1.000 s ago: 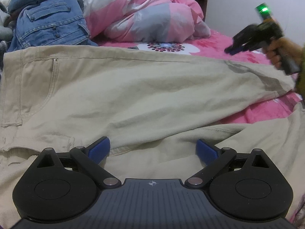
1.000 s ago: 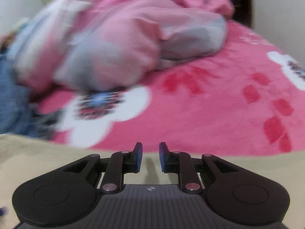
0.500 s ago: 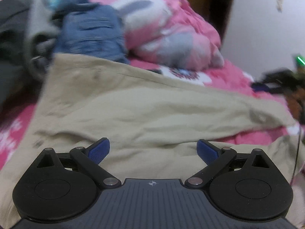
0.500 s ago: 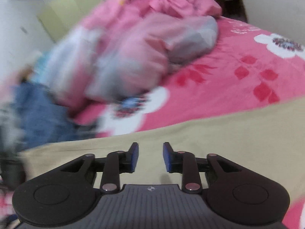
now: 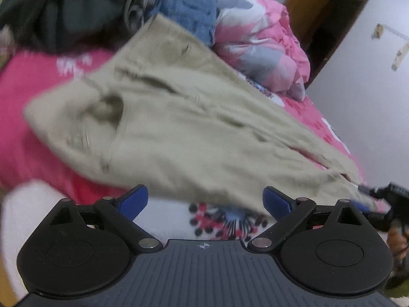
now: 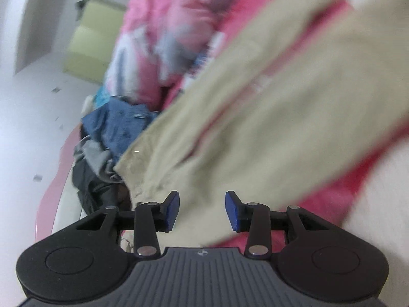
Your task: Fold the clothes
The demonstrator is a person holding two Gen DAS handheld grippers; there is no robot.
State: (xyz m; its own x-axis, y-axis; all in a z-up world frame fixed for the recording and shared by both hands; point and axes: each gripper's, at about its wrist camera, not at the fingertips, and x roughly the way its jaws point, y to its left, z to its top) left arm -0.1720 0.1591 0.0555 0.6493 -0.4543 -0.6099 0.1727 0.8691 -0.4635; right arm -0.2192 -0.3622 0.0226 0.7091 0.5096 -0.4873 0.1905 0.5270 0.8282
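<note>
Trousers (image 5: 184, 128) of beige cloth lie spread along the bed (image 5: 33, 102), waist toward its far edge beside the clothes pile (image 5: 64, 12), legs running back toward the near right corner. They look laid lengthwise, one leg seemingly over the other, so a first fold may be done; blur leaves this uncertain. Folding them shorter is left, and the jeans (image 5: 189, 7) and dark garments in the pile wait unfolded.

Left gripper (image 5: 205, 200) hovers over the near edge with jaws spread wide and nothing between them. Right gripper (image 6: 202, 211) hangs above the trousers, its jaws opening, with cloth beneath them but none pinched. A quilt (image 5: 260, 46) is bunched at the far corner.
</note>
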